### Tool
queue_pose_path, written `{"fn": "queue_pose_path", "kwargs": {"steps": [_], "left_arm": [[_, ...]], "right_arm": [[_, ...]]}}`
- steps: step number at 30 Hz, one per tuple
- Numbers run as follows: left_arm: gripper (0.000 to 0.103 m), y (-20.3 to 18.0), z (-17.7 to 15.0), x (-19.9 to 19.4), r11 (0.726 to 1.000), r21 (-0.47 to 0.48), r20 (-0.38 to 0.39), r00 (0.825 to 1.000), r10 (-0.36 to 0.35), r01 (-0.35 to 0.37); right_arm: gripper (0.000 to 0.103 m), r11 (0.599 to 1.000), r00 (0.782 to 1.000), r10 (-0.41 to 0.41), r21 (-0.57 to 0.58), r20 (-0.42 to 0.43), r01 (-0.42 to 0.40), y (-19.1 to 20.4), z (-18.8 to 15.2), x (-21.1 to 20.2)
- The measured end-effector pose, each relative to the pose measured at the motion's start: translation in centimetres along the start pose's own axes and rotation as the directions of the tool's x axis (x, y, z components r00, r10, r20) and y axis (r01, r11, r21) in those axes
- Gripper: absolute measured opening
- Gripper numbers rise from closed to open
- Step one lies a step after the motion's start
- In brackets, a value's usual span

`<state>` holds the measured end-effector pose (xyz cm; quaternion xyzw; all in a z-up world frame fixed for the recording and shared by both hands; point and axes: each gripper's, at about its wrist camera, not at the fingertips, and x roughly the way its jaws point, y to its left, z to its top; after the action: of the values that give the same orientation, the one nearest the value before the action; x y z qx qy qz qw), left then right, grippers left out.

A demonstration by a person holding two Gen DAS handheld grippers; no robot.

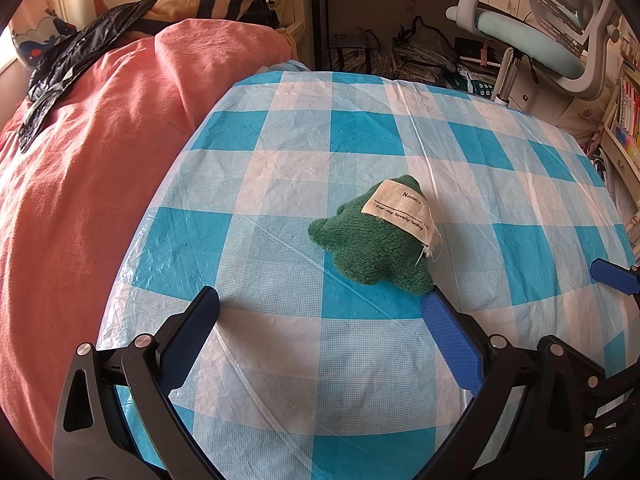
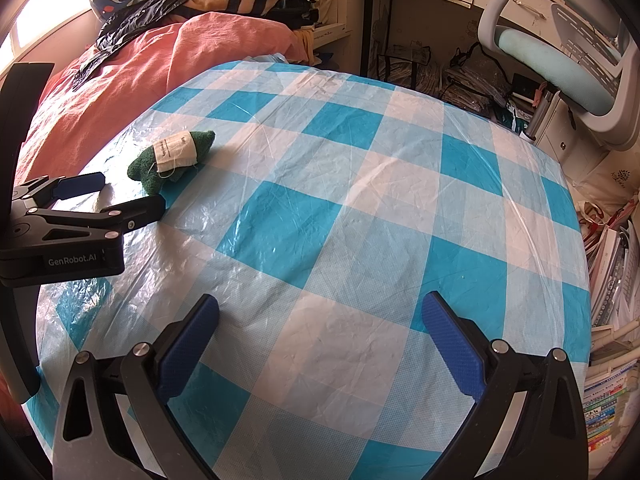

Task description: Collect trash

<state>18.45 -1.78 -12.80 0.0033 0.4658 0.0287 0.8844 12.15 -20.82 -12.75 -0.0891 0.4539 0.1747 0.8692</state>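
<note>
A green plush (image 1: pixel 370 240) with a cloth tag (image 1: pixel 400 211) lies on the blue-and-white checked sheet (image 1: pixel 280 184), right of centre in the left wrist view and at middle left in the right wrist view. It is the only loose item on the sheet, so it is most likely the piece to collect. The left gripper (image 1: pixel 320 312) hovers just short of it with its jaws spread wide and holding nothing; its right finger (image 1: pixel 448 340) has its tip close to the plush's near corner, though contact cannot be confirmed. The right gripper (image 2: pixel 320 312) is likewise open and empty, poised over bare sheet at lower centre of its own view, well apart from the plush.

A pink quilt (image 1: pixel 88 168) fills the left of the frame, with a black bag (image 1: pixel 60 64) draped over it at upper left. A chair (image 1: pixel 560 48) stands at upper right.

To grasp cleanly, the left gripper would probably need to shift to the right and forward so that the plush sits between both fingers, not against one. Closing across the thick body, not the thin tag, should give a firmer hold. The plastic sheet looks slick and wrinkled, so pushing the plush may slide it away or pinch the sheet.
</note>
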Motion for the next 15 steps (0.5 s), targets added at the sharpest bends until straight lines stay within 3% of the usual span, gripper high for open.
{"fn": "queue_pose_path", "kwargs": {"steps": [15], "left_arm": [[0.097,0.01,0.01,0.00,1.000,0.000,0.000,1.000,0.000,0.000]], "right_arm": [[0.097,1.000,1.000,0.000,0.000,0.000,0.000,0.02,0.03,0.04]]}}
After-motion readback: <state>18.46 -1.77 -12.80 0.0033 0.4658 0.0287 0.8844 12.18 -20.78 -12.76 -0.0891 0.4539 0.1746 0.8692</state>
